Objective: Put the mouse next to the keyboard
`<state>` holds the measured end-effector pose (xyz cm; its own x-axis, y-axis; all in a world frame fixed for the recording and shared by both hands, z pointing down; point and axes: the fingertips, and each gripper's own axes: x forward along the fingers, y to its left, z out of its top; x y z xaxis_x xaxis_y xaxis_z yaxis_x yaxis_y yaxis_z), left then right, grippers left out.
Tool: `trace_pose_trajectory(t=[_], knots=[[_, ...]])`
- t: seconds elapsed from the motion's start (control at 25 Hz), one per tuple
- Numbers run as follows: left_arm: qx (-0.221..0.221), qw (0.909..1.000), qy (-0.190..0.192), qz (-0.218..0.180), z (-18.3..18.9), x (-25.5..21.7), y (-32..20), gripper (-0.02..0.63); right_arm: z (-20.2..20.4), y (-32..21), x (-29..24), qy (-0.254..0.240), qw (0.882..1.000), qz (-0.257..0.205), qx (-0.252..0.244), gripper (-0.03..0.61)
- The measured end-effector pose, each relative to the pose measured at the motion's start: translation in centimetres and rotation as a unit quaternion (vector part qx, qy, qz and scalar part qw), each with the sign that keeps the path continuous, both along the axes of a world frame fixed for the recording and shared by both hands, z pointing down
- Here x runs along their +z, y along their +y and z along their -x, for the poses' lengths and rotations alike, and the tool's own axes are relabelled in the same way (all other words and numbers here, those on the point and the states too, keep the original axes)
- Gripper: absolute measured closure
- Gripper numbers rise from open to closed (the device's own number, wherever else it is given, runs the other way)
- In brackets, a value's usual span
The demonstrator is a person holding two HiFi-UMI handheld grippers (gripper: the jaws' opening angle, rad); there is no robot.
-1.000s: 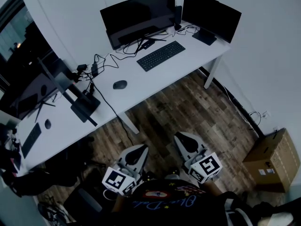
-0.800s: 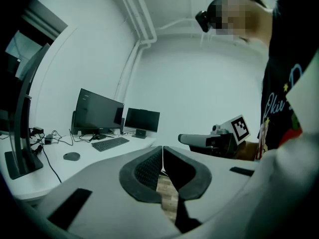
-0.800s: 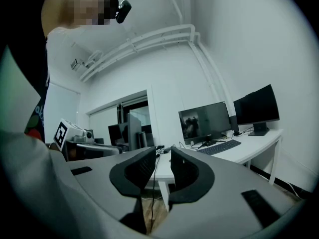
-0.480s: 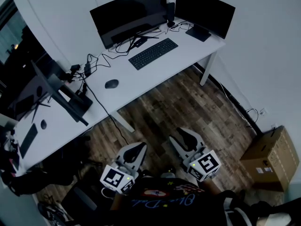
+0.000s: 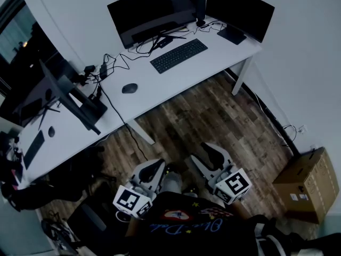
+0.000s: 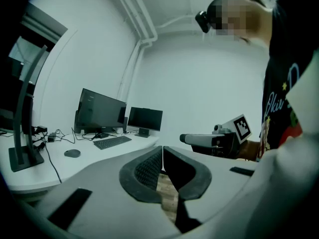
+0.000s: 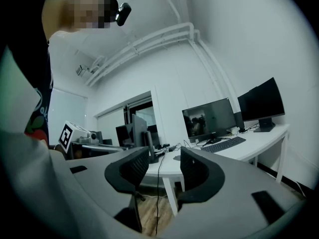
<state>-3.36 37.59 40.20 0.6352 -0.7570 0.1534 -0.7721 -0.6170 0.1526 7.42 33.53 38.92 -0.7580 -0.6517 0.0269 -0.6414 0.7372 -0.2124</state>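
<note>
A dark mouse (image 5: 129,88) lies on the white desk (image 5: 213,63), left of and nearer than the black keyboard (image 5: 178,56), a clear gap between them. Both grippers hang over the wooden floor, well short of the desk. My left gripper (image 5: 153,169) is shut with nothing in it; its view shows the mouse (image 6: 72,153) and keyboard (image 6: 112,142) far off to the left. My right gripper (image 5: 209,151) has just been opening its jaws and stands open and empty (image 7: 164,156); the keyboard (image 7: 223,144) lies beyond its right jaw.
Two dark monitors (image 5: 152,12) stand at the desk's back, with cables (image 5: 114,63) trailing left. A monitor arm (image 5: 69,97), a second mouse (image 5: 51,132) and another keyboard (image 5: 33,149) are at the left. A cardboard box (image 5: 306,183) sits at the right wall.
The right gripper's jaws have come apart. Both grippers have shifted slightly, and the head view has swung a little, so the desk sits differently in the picture.
</note>
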Motion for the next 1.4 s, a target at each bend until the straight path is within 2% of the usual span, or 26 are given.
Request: trace_pose_trajectory(t=[0.32,0.56,0.72,0.88,1.12,1.4], knots=[[0.01,0.9998,0.013,-0.006,0.4,0.5,-3.9,0.611,0.4,-3.3,0.0,0.011,1.0,-0.002,0.005,0.41],[0.012,0.9998,0.015,-0.01,2.0,0.8,-8.3,0.611,2.2,-7.5,0.0,0.021,1.0,-0.006,-0.003,0.408],[-0.009,0.9996,0.028,-0.003,4.2,0.8,-12.0,0.611,4.4,-10.9,-0.3,0.026,0.999,-0.009,-0.018,0.405],[-0.026,0.9991,0.027,-0.019,6.7,0.4,-15.3,0.611,7.0,-14.4,-0.3,0.035,0.998,-0.018,-0.038,0.4],[-0.07,0.9965,0.046,0.006,11.4,1.9,-18.3,0.611,11.6,-18.7,0.3,0.053,0.996,-0.016,-0.072,0.399],[-0.098,0.9939,0.05,0.006,16.1,2.0,-21.7,0.609,17.1,-22.6,0.2,0.065,0.992,-0.006,-0.105,0.388]])
